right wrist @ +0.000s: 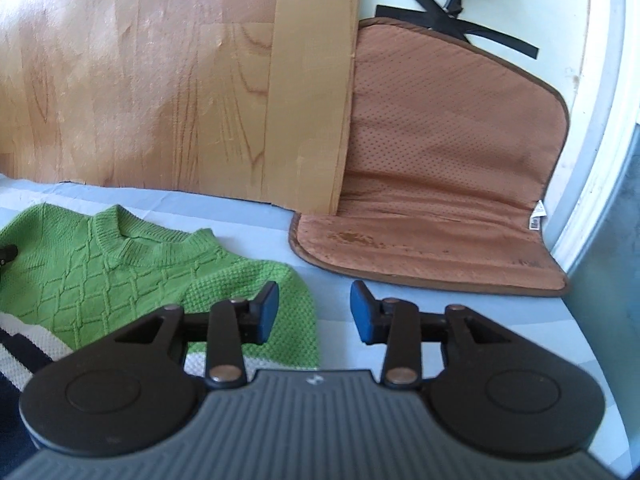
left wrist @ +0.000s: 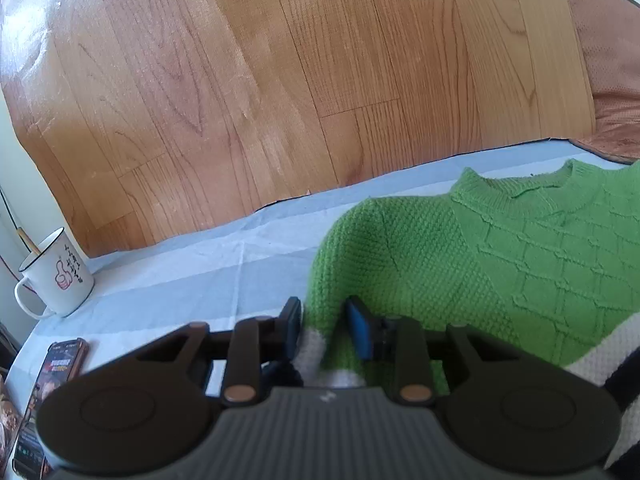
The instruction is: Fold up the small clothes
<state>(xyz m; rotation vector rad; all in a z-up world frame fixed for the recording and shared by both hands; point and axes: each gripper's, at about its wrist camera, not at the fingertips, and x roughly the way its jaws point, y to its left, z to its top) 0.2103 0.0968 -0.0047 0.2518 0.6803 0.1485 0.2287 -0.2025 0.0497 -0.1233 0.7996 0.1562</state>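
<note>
A small green knitted sweater (left wrist: 500, 248) with white and dark stripes at its hem lies flat on a pale blue cloth (left wrist: 180, 272), neck towards the wood-patterned backing. In the left wrist view my left gripper (left wrist: 324, 328) straddles the sweater's folded sleeve near the white cuff. Its jaws stand a little apart, and the fabric rests between the blue pads without being pinched. In the right wrist view the sweater (right wrist: 120, 280) lies at the left. My right gripper (right wrist: 316, 312) is open at the sleeve's outer edge, one finger over the green knit and the other over bare cloth (right wrist: 400, 320).
A white mug (left wrist: 56, 276) with a stick in it and a phone (left wrist: 52, 376) lie at the cloth's left end. A brown padded cushion (right wrist: 440, 160) leans against the wall at the right, its lower flap on the cloth. A wood-patterned sheet (left wrist: 280, 80) rises behind.
</note>
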